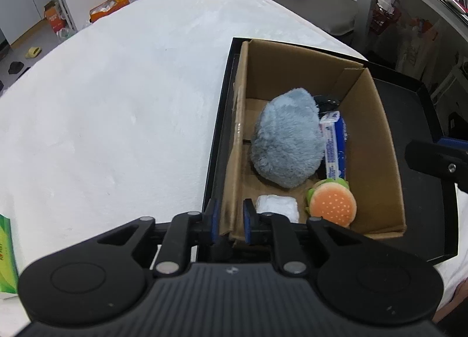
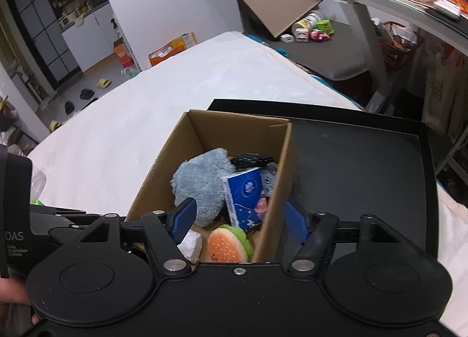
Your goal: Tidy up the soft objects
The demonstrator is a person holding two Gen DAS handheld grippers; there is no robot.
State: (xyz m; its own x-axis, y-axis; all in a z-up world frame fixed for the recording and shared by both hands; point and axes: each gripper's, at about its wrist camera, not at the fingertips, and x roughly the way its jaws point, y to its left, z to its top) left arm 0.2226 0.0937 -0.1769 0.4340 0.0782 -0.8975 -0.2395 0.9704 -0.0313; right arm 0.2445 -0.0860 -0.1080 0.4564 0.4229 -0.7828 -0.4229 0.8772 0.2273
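Over box (image 1: 377, 144), L gripper (image 1: 231, 218) pinches wall.

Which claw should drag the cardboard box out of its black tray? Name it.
Left, probably. The left claw looks clamped on the cardboard box's near left wall, ready to pull. The right claw is wide open, only straddling the right wall.

Packed into an open cardboard box (image 1: 377, 144): a fluffy grey-blue plush (image 1: 288, 141) slumped against the left side, a blue-and-white tissue pack (image 1: 335, 144) standing on edge just beside it, a hamburger plush (image 1: 332, 204) tilted in the near right corner, a crumpled white wad (image 1: 278, 205) at the near wall. Glimpsed behind the plush, something black (image 2: 248, 160), too hidden to identify.
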